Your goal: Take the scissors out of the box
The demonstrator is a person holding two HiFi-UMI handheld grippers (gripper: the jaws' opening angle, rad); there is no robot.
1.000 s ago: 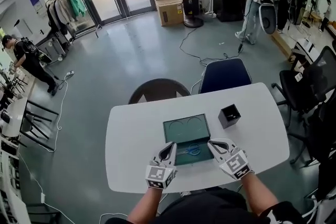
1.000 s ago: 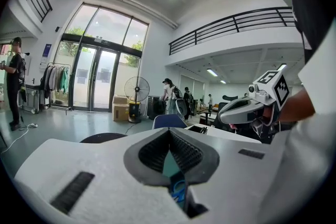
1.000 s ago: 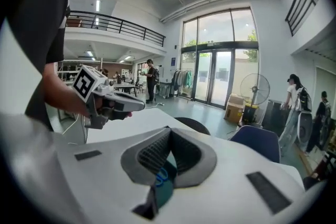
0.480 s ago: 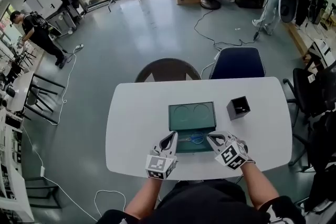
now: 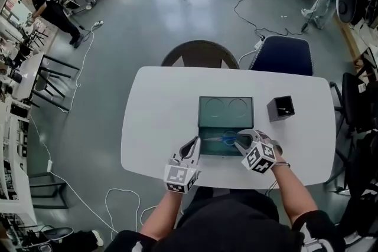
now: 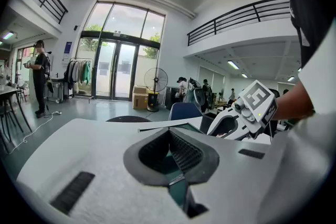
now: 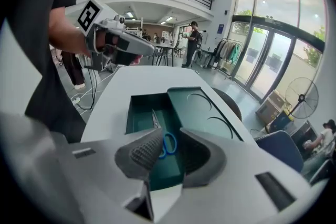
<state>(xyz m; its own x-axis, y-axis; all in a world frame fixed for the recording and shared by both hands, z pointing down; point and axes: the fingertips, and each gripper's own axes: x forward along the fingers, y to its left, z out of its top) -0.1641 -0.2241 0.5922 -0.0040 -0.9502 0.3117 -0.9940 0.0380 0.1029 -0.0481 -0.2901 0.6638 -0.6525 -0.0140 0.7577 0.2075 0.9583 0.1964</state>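
The right tongs (image 5: 241,142), jaws just opening and empty, hung over the box's (image 5: 207,109) near right corner to take the scissors (image 5: 228,138) lying inside it. The closed, empty left tongs (image 5: 191,146) sat beside the box's left edge, probably steadying it.

A white table (image 5: 153,121) with rounded corners carries two things: a dark green box (image 5: 225,110), lying open near its middle, and a small black square container (image 5: 280,108) just right of the box, seemingly open-topped, standing apart.
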